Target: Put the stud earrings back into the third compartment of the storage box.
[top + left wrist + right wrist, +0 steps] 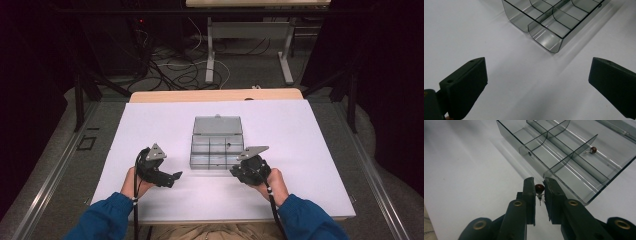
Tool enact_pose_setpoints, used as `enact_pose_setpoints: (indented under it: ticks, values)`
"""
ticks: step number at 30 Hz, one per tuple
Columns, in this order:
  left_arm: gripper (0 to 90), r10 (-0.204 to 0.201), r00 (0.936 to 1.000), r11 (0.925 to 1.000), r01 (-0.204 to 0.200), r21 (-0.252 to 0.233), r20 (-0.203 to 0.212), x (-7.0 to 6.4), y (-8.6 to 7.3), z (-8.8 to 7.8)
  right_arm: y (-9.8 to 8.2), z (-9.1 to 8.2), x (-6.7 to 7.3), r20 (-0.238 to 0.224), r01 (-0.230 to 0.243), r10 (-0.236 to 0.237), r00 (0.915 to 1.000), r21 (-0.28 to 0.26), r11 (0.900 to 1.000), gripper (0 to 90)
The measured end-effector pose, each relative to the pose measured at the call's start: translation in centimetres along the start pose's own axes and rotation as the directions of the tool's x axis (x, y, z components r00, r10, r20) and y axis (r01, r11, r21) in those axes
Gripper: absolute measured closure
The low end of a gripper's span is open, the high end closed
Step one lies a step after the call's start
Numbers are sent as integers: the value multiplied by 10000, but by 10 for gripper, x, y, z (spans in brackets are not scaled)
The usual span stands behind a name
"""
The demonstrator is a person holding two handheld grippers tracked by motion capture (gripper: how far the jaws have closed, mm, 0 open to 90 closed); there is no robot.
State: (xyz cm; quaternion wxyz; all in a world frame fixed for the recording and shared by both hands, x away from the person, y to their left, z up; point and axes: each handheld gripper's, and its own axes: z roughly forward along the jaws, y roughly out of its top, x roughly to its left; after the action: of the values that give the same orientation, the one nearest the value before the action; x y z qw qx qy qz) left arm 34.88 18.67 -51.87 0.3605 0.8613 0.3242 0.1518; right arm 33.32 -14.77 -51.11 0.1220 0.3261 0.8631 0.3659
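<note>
The right gripper (539,185) held a small dark red bead on a metal pin (539,188) between its nearly closed jaws, the round head up at the fingertips and the pin's long axis pointing down, toward the gripper's body. This pinned bead sat just short of the clear plastic organizer box (216,147), at the box's near right corner (584,198), and not yet over any compartment. The box lay open on the white table (150,125), its lid folded back on the far side, its tray split by dividers into several compartments. 1 matching bead (593,150) already lay in a compartment toward the box's far right side.

The coming move probably turned on this: the box lay straight ahead of the right fingertips, so the bead had to travel forward over the near wall before the jaws let go. The right hand (267,180) was the nearer one to that corner.

The left gripper (536,82) hovered off the box's near left corner (554,46), jaws spread wide with nothing between them.
</note>
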Motion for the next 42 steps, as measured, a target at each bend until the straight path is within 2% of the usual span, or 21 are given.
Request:
enact_pose_setpoints:
  ticks: [8,10,20,21,24,25,27,29,30,33,34,36,39,42]
  values:
    - [25,40,10000,10000,-39,19,-64,-1,0,-2,5,-5,-2,153,-3,7,9999,-271,9996,798]
    - [24,54,9999,10000,-54,-26,-95,-1,0,-2,6,-6,-2,207,-72,81,9998,-479,9988,798]
    - [24,-11,10000,10000,12,12,-60,0,0,0,12,-11,-11,452,-346,391,9982,-960,9948,797]
    - [24,22,10000,10000,-22,55,-73,0,0,-1,13,-10,-13,475,-254,306,9984,-1065,9940,797]
    - [24,19,10000,10000,-19,37,-79,-1,0,-1,16,-11,-16,576,-341,401,9975,-1025,9942,797]
    - [24,35,10000,10000,-34,64,-70,-1,0,-1,17,-11,-17,637,-242,315,9975,-1114,9935,797]
    - [24,63,9999,10000,-62,67,-83,-1,0,-1,18,-10,-20,706,-331,421,9966,-1246,9917,797]
    - [24,48,10000,10000,-47,57,-68,-1,0,0,19,-12,-22,753,-462,546,9957,-1082,9931,797]
    - [24,73,9999,9999,-72,69,-73,-1,0,0,19,-10,-24,813,-400,507,9954,-1285,9909,797]
    - [24,22,9999,10000,-22,5,-98,-1,0,-1,22,-8,-28,841,-563,672,9942,-1252,9905,798]
    - [24,17,9999,10000,-18,-11,-108,-1,0,-1,23,-7,-29,906,-482,611,9940,-1387,9892,797]
    - [24,-11,9999,10000,11,1,-101,-1,-1,-1,26,-7,-31,906,-572,689,9935,-1261,9904,797]
    - [24,5,10000,10000,-4,40,-83,0,0,0,28,-7,-32,1011,-628,787,9918,-1518,9864,797]
    - [24,33,10000,10000,-32,56,-74,-1,0,0,29,-7,-34,1020,-672,833,9913,-1523,9861,797]
